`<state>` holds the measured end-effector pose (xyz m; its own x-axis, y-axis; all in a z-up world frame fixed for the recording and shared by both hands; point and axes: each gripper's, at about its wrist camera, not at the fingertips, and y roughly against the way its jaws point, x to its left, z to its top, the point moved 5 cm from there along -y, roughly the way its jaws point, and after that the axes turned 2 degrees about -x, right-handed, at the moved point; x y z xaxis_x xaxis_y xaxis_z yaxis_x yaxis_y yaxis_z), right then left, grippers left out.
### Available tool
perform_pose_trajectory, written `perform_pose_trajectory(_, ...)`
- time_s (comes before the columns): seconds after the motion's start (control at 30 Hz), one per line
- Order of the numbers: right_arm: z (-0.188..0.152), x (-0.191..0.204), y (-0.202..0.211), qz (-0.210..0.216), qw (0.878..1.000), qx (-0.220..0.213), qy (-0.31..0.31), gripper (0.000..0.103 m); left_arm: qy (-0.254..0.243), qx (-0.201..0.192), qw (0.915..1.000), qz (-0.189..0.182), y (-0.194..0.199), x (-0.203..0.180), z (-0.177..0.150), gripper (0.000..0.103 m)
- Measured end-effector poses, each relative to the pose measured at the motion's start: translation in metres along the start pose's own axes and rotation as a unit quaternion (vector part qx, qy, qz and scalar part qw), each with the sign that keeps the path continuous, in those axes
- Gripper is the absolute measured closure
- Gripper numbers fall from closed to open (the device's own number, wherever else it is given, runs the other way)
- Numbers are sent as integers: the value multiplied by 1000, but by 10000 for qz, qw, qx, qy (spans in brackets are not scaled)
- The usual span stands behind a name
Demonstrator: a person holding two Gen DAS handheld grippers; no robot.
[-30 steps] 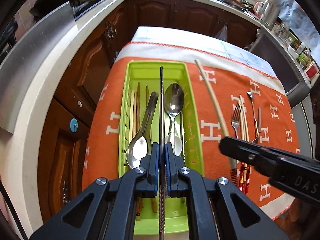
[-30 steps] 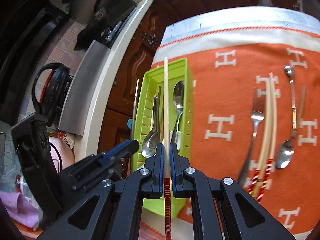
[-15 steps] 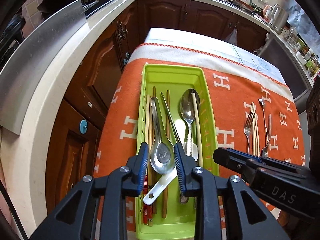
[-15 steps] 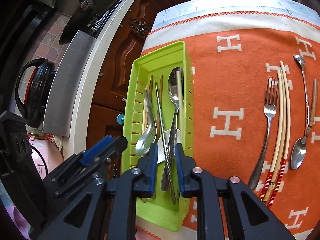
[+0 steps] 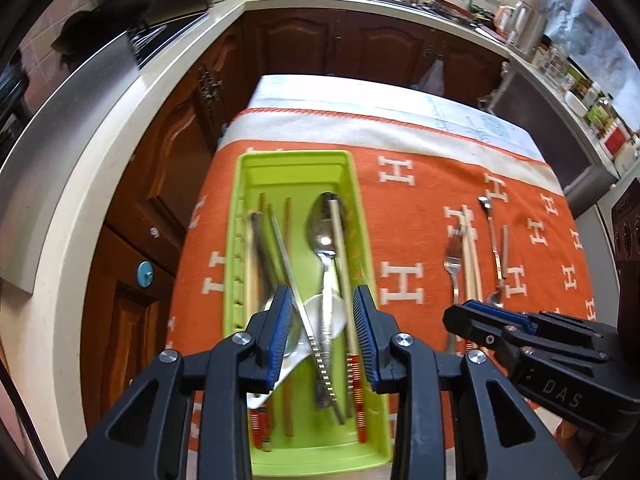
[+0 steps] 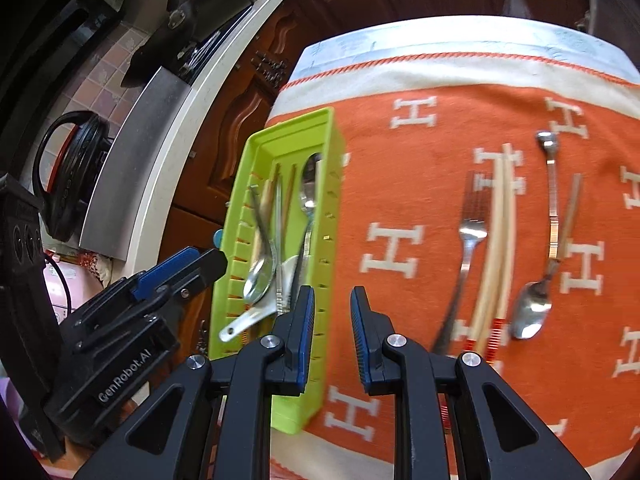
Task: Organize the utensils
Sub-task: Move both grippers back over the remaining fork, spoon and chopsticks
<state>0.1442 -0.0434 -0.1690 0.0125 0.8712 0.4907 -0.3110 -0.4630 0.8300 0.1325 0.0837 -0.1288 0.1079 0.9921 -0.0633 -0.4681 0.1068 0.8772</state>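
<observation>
The left gripper (image 5: 323, 332) is seen low in the middle of its frame above the green tray (image 5: 362, 216); its jaws have just been opening and stand apart, with nothing pressed between them. In the tray lie spoons, chopsticks and a metal chopstick (image 5: 296, 300). The right gripper (image 6: 329, 336) is held with its jaws apart and empty. At the right, on the orange cloth (image 6: 400, 152), a fork (image 6: 468, 236), a chopstick pair (image 6: 498, 240) and two spoons are laid.

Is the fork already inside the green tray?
No, the fork lies on the orange cloth, apart from the green tray.
</observation>
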Motion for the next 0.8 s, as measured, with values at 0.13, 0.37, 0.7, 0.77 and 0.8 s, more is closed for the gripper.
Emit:
perform_pose_trajectory(0.13, -2, -22, 23, -98, 9998, -175, -60, 84, -152, 24, 9997, -172, 0, -21, 0, 73)
perform_pose_trajectory(0.37, -7, -65, 57, -309, 9981, -476, -226, 84, -365, 193, 9977, -538, -10, -58, -2, 73)
perform_pose_trajectory(0.7, -21, -120, 66, -386, 9955, -578, -642, 81, -486, 568, 9917, -1044, -52, -102, -10, 73)
perform_pose_trajectory(0.77, -24, -125, 63, -363, 9951, -557, -727, 81, -526, 649, 9909, -1057, -64, -110, -12, 73)
perform_pose_trajectory(0.8, -26, -131, 60, -336, 9950, -534, -775, 81, -527, 672, 9904, -1085, -69, -113, -13, 73)
